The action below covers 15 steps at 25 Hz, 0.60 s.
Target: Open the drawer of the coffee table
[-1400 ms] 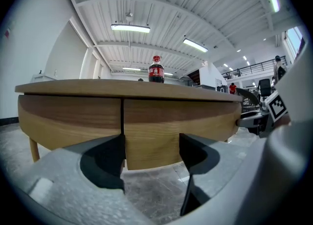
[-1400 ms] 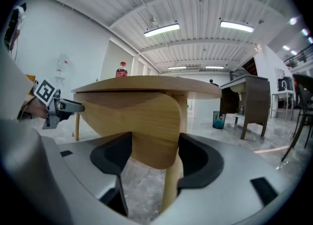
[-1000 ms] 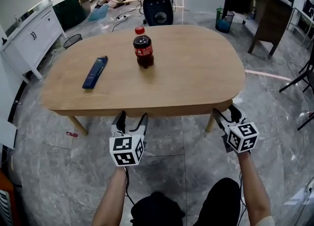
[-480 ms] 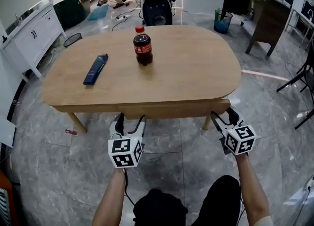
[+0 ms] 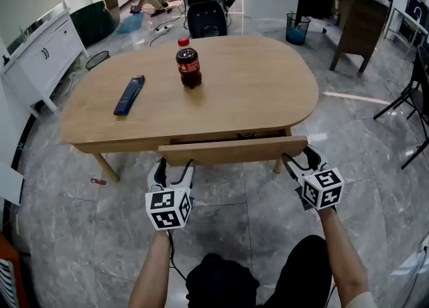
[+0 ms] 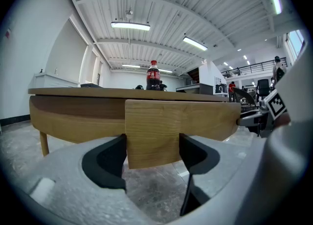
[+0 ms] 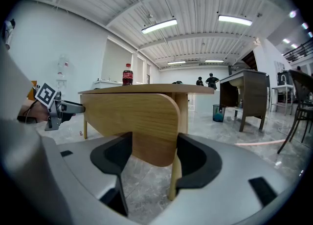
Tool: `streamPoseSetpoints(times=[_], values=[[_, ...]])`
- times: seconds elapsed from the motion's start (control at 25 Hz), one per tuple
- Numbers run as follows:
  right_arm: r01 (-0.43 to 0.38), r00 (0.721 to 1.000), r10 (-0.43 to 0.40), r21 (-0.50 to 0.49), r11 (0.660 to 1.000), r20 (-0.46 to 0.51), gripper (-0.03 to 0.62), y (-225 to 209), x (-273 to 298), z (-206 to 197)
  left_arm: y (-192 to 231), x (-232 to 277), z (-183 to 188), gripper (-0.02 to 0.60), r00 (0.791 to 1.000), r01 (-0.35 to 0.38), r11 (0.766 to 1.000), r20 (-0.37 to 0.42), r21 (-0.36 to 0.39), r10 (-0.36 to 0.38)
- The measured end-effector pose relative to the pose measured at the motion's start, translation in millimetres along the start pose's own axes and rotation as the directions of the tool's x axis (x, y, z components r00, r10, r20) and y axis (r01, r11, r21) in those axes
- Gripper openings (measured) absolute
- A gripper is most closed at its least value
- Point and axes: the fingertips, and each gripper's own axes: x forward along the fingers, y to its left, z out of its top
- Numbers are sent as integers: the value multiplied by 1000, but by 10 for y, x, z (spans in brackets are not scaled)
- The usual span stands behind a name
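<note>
Head view: an oval wooden counter (image 5: 255, 92) carries a cola bottle (image 5: 188, 64) and a flat dark-blue object (image 5: 129, 95). Its drawer (image 5: 231, 150) juts partly out from under the near edge. The left gripper (image 5: 171, 168) meets the drawer front's left end, the right gripper (image 5: 299, 161) its right end.

Left gripper view: both fingers (image 6: 106, 163) clamp the panel's square end, wood filling the gap between them.

Right gripper view: the fingers (image 7: 112, 158) hold the panel's rounded end, with a counter leg (image 7: 173, 182) just behind.
</note>
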Motion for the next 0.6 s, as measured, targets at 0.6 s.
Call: streamPoseSetpoints(times=[0.6], values=[[-38, 999, 38, -54, 998, -14, 298, -18, 56, -3, 17, 102, 44, 334, 984, 173, 982, 30, 80, -176]])
